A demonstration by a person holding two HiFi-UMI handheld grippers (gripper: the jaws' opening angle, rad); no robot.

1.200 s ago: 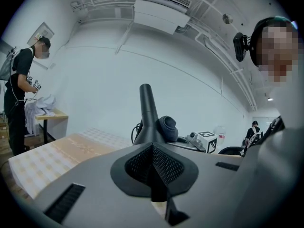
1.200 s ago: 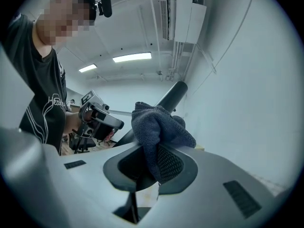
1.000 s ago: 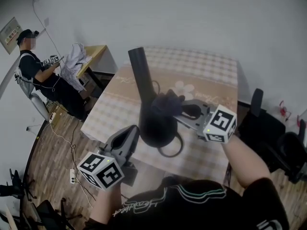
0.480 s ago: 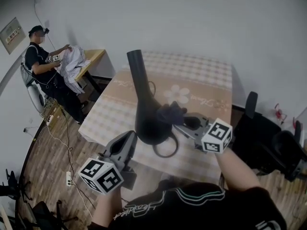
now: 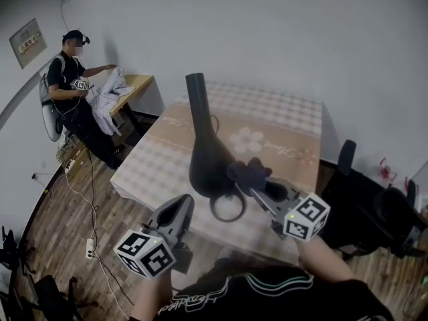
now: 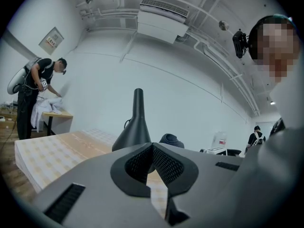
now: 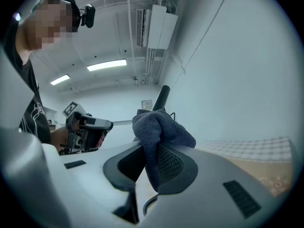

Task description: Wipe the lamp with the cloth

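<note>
In the head view we judge the wiping to be under way. The right gripper (image 5: 259,184) holds the dark cloth (image 5: 249,172) against the bulging lower body of the black lamp (image 5: 204,162), as far as we can tell. The lamp stands upright near the front edge of the checked desk (image 5: 287,116). As we read it, the next move calls for drawing the cloth round the curve and up the thin neck, with pressure light enough that the lamp does not tip. The right forearm reaches in from the lower right, with the gripper angled toward the lamp's right side. The left gripper (image 5: 178,211) hangs low at the desk's near edge, pointed toward the lamp's base but apart from it.

In the left gripper view its fingers (image 6: 167,165) meet at the tips with nothing between them. The lamp (image 6: 136,127) stands beyond, with the cloth (image 6: 171,139) just beside its right flank.

In the right gripper view the fingers (image 7: 172,163) are clamped on a fold of the cloth (image 7: 159,127), which bunches over the tips. The lamp (image 7: 162,98) rises behind it, and the left gripper (image 7: 88,126) shows at the left.
</note>
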